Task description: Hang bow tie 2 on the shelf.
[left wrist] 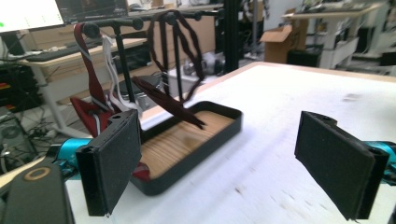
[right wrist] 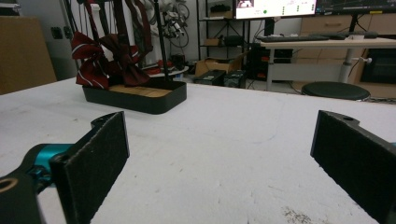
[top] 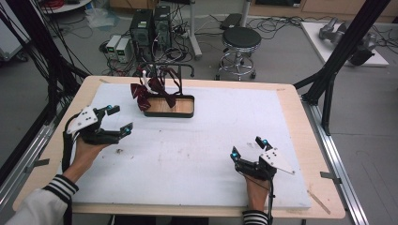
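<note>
Nearest in the high view, two forearms in striped cuffs come in from the bottom edge, each hand holding a gripper over the white mat (top: 187, 154) that covers the wooden surface (top: 300, 122).

The right gripper (top: 248, 147) sits low at the near right of the mat, its fingers spread wide with nothing between them. In the right gripper view the two black pads (right wrist: 95, 156) stand far apart over bare white mat, and the tray shows well beyond them on the left.

The left gripper (top: 120, 118) hangs at the left side of the mat, farther from the person than the right one, angled toward the middle. Its fingers are spread wide as well and hold nothing; in the left gripper view the pads (left wrist: 114, 156) frame the tray, which lies close ahead but apart from them.

Farther on, near the far edge of the mat and left of its middle, stands the black tray (top: 170, 112) with a wooden floor (left wrist: 187, 135). A thin black rack (left wrist: 119, 60) rises from it. Dark red bow ties (top: 151, 91) with pale stripes hang from the rack, their straps (left wrist: 175, 51) looped over its bar; one dark red end dips down over the tray's floor.

Beyond the surface, on the floor, are a round black stool (top: 241, 40) and computer towers (top: 151, 28) amid cables.
</note>
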`<state>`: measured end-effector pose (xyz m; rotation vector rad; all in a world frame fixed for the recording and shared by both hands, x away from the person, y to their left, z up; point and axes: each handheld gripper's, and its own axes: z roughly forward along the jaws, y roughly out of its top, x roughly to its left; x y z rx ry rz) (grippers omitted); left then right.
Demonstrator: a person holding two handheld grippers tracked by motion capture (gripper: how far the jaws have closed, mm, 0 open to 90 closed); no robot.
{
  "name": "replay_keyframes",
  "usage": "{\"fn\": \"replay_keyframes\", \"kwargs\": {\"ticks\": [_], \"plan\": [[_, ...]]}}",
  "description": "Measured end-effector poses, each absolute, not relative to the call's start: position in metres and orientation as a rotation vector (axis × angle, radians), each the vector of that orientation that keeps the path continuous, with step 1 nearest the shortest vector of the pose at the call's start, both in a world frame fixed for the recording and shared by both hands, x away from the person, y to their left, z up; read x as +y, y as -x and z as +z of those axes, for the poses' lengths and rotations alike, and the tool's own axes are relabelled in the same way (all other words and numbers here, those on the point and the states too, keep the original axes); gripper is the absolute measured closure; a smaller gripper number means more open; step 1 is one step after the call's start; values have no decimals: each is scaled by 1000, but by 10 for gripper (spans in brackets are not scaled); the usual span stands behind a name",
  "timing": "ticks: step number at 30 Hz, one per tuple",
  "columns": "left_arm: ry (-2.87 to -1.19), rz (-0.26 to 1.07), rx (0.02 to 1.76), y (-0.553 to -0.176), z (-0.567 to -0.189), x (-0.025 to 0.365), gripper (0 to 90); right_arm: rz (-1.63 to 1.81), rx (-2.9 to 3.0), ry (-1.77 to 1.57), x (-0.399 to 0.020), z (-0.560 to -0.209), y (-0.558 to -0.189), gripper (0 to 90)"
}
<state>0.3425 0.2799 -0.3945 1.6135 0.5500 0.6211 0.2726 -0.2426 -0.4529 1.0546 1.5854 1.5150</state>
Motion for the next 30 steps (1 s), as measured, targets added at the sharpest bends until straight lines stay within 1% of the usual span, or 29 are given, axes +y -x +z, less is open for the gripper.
{"fn": "replay_keyframes", "kwargs": {"ticks": [6, 10, 16, 21, 30], "plan": [[-1594, 619, 547, -320, -410, 295, 148, 1515, 1585, -1057, -243, -453, -273, 35], [-1571, 595, 565, -309, -420, 300, 141, 1515, 1585, -1055, -242, -453, -273, 35], [-1541, 620, 575, -296, -436, 304, 138, 1515, 1585, -1053, -242, -453, -273, 35], [-1516, 617, 593, -289, -449, 309, 138, 1517, 1585, -1054, -242, -453, -272, 35], [-1479, 627, 610, -286, -454, 314, 138, 1513, 1589, -1051, -242, -453, -272, 35]]}}
